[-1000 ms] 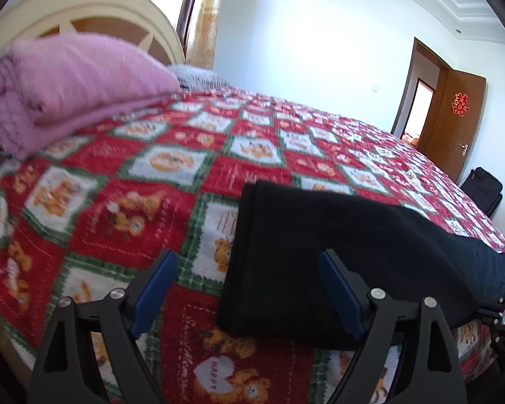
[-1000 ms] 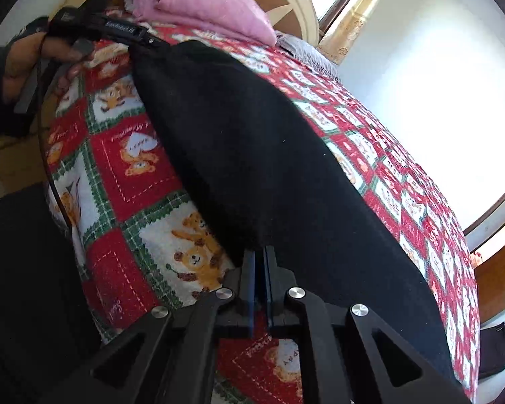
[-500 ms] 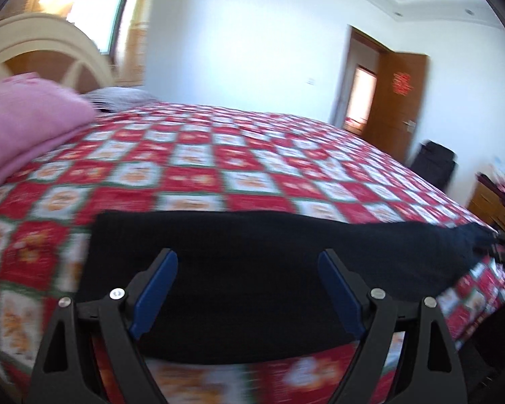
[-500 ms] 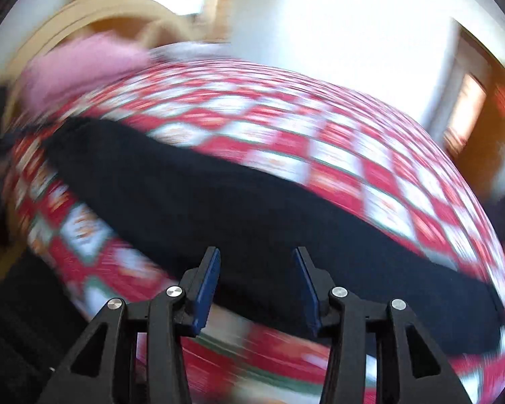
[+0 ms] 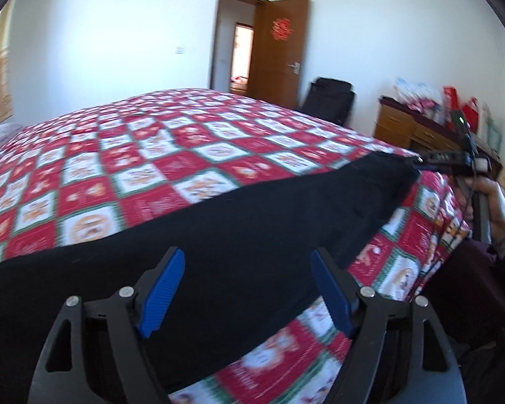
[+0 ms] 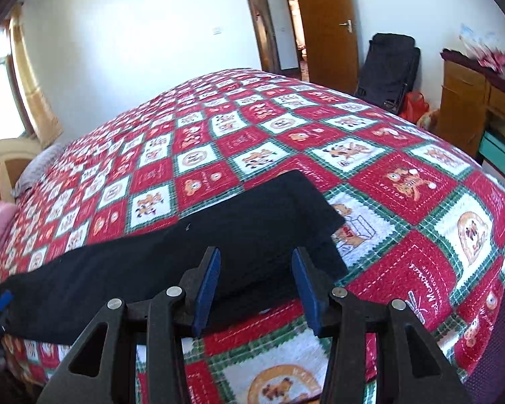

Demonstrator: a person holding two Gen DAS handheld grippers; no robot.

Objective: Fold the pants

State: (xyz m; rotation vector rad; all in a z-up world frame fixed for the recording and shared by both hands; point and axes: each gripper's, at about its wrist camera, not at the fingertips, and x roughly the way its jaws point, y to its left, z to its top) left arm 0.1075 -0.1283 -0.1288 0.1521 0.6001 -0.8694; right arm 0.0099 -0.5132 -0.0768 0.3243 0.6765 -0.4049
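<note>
Left tool [image 5: 247, 289] wide, right tool [image 6: 254, 286] half open, both empty, above pants [image 6: 171, 262] along bed [image 6: 404, 181] near edge.

Both cameras sit low over the near edge of the bed [image 5: 192, 141], each one looking forward and a little down along its own fingers. The left view faces across the pants [image 5: 219, 235] towards the door [image 5: 279, 50]. The right view stands at the other end. Both share the pants, bed, door.
</note>
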